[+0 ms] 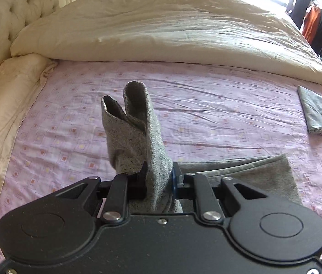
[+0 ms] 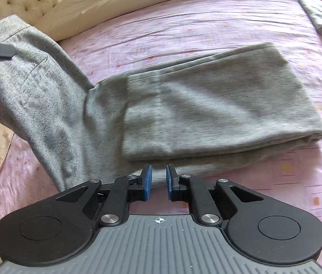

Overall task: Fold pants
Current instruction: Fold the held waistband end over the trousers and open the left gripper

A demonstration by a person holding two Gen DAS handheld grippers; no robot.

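Grey marl knit pants half folded on pink patterned bed sheet; left tool clamped on lifted leg ends, right tool slightly parted, holding nothing

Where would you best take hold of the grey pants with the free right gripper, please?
Probably the near edge of the grey pants, left of the right gripper, coming low from the near side. There the lifted end, which the left gripper holds, rises off the pink sheet.
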